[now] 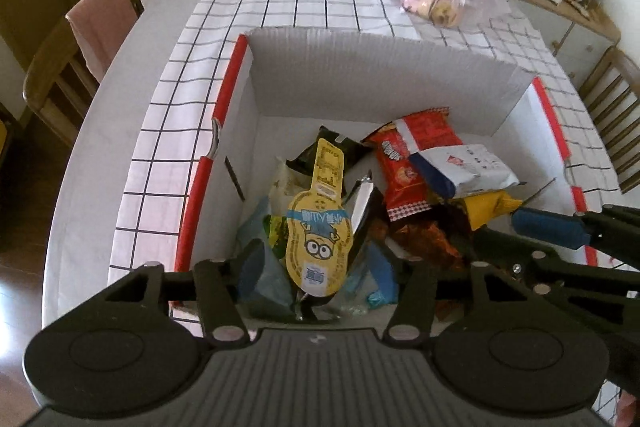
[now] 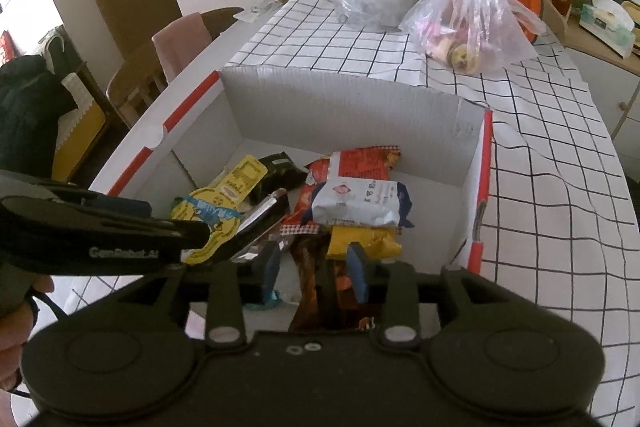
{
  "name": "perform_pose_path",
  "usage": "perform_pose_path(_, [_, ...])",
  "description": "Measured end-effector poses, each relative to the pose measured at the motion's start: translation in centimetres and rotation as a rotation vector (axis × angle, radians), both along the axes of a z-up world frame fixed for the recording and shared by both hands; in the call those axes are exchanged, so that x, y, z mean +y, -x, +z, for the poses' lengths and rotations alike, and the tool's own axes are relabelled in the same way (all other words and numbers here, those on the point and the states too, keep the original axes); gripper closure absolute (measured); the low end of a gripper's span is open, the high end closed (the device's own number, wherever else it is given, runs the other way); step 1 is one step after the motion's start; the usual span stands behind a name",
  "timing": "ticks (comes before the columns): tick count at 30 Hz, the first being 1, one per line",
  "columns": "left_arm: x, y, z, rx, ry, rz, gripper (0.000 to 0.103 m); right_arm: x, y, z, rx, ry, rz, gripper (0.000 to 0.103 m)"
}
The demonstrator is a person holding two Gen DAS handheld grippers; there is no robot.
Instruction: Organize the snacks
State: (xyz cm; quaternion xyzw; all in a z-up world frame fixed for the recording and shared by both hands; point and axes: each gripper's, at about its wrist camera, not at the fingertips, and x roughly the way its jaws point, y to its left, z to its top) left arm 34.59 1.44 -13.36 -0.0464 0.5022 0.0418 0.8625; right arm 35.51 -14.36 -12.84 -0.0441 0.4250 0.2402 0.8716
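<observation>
Setting: a white box (image 1: 360, 83) with red-trimmed rims stands on a table under a checked cloth (image 1: 320, 11); both grippers reach down into it.
Snacks: a loose heap covers the box floor from the near wall to about the middle; the far part of the floor is bare.
Yellow pack: a peanut-shaped yellow pack (image 1: 318, 239) with a cartoon face lies on top of the heap at the near left, its tab pointing toward the far wall.
Red pack: a red pack (image 1: 404, 163) lies right of centre, partly under a white-and-blue pack (image 1: 464, 169); a plain yellow pouch (image 2: 362, 241) sits just nearer than these.
Brown pack: a dark brown wrapper (image 2: 316, 267) lies by the near wall, under the right tool.
Left gripper (image 1: 316, 267): spread, one blue pad either side of the yellow pack; the pads do not appear to press it.
Right gripper (image 2: 316, 273): spread, pads either side of the brown wrapper, not pinching it as far as can be seen.
Other bags: two clear plastic bags (image 2: 468, 23) rest near the far edge of the table, well apart from the box.
Step in hand: probably setting packs down in the box, or choosing the next one; which cannot be told.
Next move: calls for either lifting both tools clear of the rims, or closing squarely on one pack without snagging its neighbours.
</observation>
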Motion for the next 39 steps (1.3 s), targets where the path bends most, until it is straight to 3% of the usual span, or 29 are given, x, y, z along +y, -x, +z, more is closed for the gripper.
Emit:
perform_pose_path(5, [-0.3,1.5,1.0,-0.027,-0.005,-0.005,0.038,-0.4,1.5,1.2,-0.028,-0.024,-0.007,0.052])
perform_pose_path(7, [-0.3,2.2,1.3,-0.034,-0.015,0.002,0.038,-0.5,2.1,1.8,-0.049,-0.034,-0.009,0.040])
perform_pose_path(13, [-0.2,4.4,2.9,-0.082,-0.008,0.004,0.038,-1.0,4.4,3.7,-0.108,-0.065,-0.004,0.024])
perform_pose_path(18, [-0.2,6.5,4.5,-0.140,-0.001,0.004,0.038,-1.4,6.1,5.1,-0.143,-0.092,-0.006,0.015])
perform_pose_path(24, [-0.6,8.9,6.3,-0.195,0.015,-0.026,0.037,-2.0,8.3,6.5,-0.183,-0.118,-0.012,0.009])
perform_pose_path(27, [-0.6,10.1,7.0,-0.224,0.030,-0.035,0.028,-2.4,9.2,7.2,-0.196,-0.127,-0.016,0.005])
perform_pose_path(35, [-0.4,13.1,8.6,-0.287,0.063,-0.052,0.022,-3.3,11.4,8.2,-0.220,-0.175,-0.026,0.000])
perform_pose_path(39, [-0.4,14.2,9.0,-0.306,0.068,-0.051,0.014,-3.8,12.2,8.3,-0.221,-0.191,-0.036,0.000])
